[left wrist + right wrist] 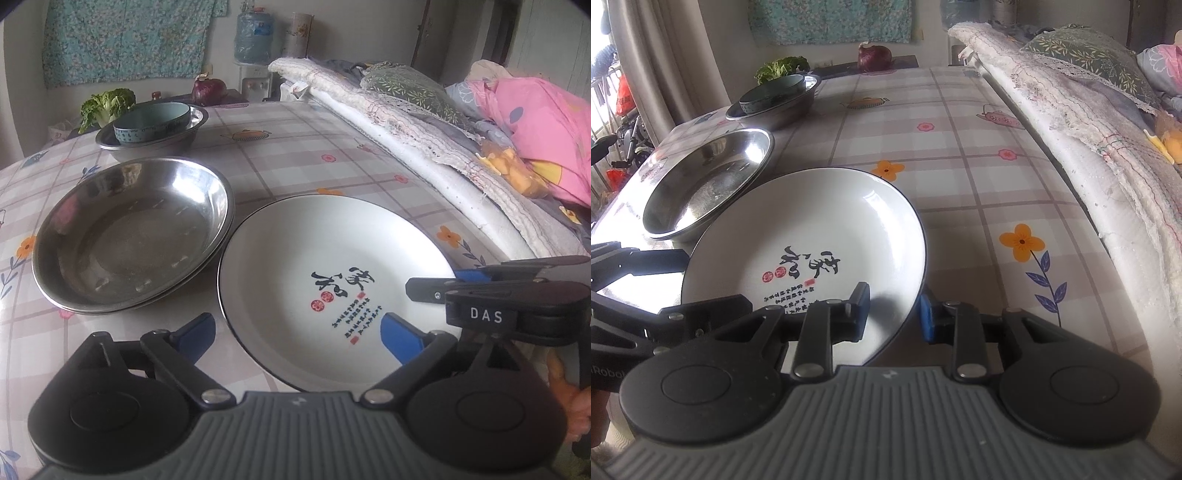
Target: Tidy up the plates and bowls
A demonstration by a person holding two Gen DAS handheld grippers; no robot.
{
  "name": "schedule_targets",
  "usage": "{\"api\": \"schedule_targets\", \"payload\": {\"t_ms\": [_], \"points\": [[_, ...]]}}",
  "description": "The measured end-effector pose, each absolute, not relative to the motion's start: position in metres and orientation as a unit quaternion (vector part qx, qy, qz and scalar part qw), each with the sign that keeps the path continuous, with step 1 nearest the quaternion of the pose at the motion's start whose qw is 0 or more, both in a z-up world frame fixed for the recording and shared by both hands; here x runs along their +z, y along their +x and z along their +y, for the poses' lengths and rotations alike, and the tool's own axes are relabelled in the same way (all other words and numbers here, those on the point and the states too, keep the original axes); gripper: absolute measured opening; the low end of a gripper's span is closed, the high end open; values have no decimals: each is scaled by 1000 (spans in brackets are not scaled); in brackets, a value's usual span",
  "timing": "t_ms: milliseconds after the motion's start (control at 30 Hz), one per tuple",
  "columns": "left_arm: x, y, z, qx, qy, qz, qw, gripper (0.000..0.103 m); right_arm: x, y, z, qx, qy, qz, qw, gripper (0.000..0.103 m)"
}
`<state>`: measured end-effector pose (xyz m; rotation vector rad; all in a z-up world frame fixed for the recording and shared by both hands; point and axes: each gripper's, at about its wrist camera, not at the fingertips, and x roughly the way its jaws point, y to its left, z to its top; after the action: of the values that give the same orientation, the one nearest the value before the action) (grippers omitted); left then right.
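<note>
— Checked cloth with printed flowers and teapots covers the worktop [960,155]; a bed [424,122] piled with quilted blankets and a pink duvet runs along its right edge; a floral curtain hangs on the far wall.

— And the dishes?

— A white plate [812,229], glossy ceramic with a thin dark rim and black calligraphy, lies nearest; its right edge looks raised off the cloth, though I cannot be certain; just beside it on the left sit stacked steel plates [133,236], shallow, round and mirror-bright; further back a steel basin [155,140] holds a teal bowl [151,123].

— The tools?

— The right tool [895,310] has its blue pads either side of the white plate's near rim; whether they press on it I cannot tell; the left tool [299,332] stands wide apart — one finger over the cloth, the other over the plate's inside, gripping nothing.

— Anything behind?

— Leafy greens [105,105] and a red cabbage [208,90] past the basin; a water bottle [255,33] on a dispenser by the wall.
</note>
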<state>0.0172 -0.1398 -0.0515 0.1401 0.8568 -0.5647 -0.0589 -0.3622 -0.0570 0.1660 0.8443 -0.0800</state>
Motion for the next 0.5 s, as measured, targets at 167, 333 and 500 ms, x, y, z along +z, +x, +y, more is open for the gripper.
{"api": "schedule_targets", "payload": {"t_ms": [167, 333, 500], "points": [[-55, 24, -130, -260, 54, 428, 864, 98, -57, -61, -362, -40, 83, 408, 908, 28], [-59, 30, -118, -268, 12, 443, 855, 103, -57, -63, -361, -38, 86, 407, 908, 28], [-66, 31, -111, -284, -15, 458, 842, 103, -59, -64, -360, -38, 91, 407, 908, 30]]}}
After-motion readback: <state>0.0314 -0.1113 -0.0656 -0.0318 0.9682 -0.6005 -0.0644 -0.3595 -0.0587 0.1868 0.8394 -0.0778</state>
